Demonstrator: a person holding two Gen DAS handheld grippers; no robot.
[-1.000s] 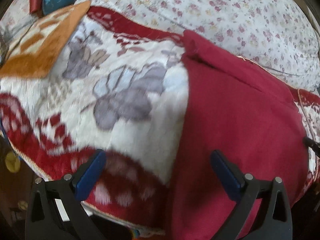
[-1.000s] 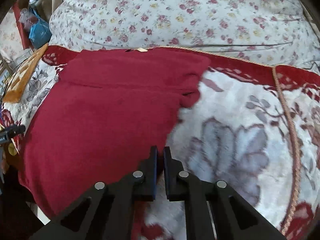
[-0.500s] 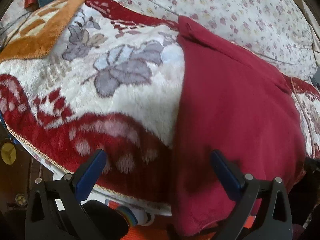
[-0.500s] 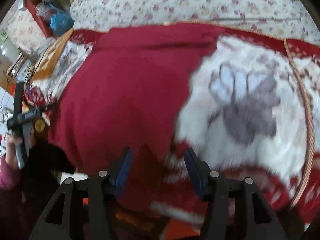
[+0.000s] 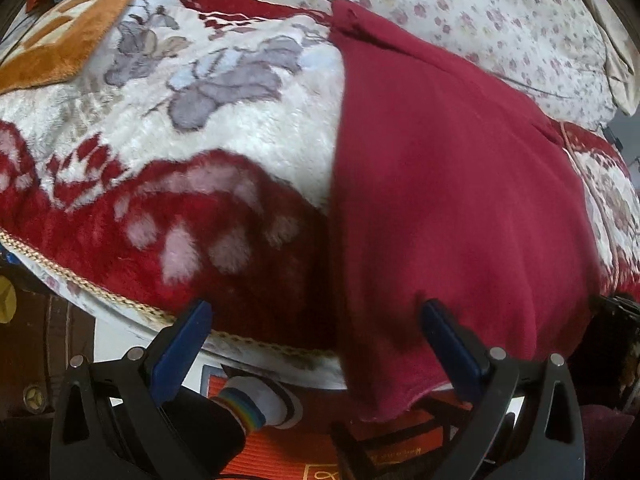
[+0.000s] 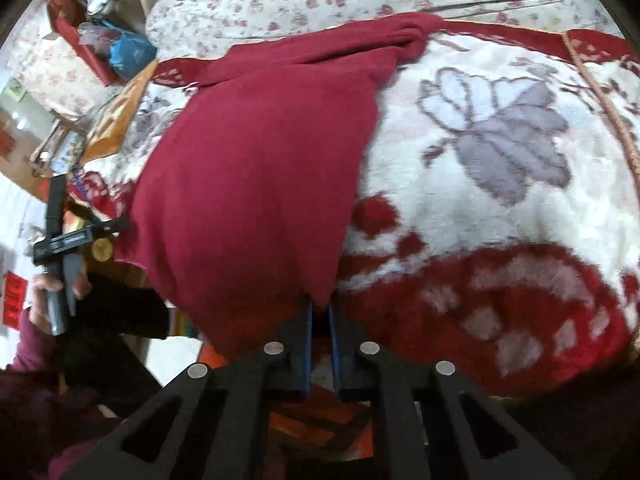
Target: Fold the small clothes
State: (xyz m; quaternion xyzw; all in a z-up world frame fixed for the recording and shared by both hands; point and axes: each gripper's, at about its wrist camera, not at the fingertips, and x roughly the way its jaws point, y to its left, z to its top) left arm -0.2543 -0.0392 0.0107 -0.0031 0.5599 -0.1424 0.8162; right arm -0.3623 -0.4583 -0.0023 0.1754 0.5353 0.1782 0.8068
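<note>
1. Dark red garment (image 5: 452, 184) spread flat on a plush blanket (image 5: 224, 128), lower hem hanging past the bed's near edge; same garment (image 6: 256, 176) in the right wrist view, running from the far floral sheet toward the camera.
2. Far end bunched into a thick roll at the blanket's red border; near corner coming to a point.
3. Right tongs (image 6: 320, 336) closed on that near corner, blue pads pressed together with red cloth between.
4. Left tongs (image 5: 316, 336) wide apart, gripping nothing; right pad over the hanging hem, left pad over the blanket's edge. Contact with the cloth not clear.
5. Left tongs (image 6: 60, 240) also visible at the far left of the right wrist view, held in a hand (image 6: 52, 292) just beside the garment's left hem.
6. Blanket white with grey flowers, red border, gold cord trim (image 5: 80, 280) along the edge.
7. Floral sheet (image 5: 480, 12) beyond the garment, pale with small pink blossoms.
8. Orange cloth (image 5: 68, 36) on the blanket's far left corner, well apart from the garment.
9. Blue bag (image 6: 130, 50) and clutter beyond the bed at upper left.
10. Below the bed edge, a foot in a rainbow-striped sock (image 5: 256, 400) on an orange mat (image 5: 304, 452).
11. Garment plain, without print, surface smooth across the middle, slightly blurred.
</note>
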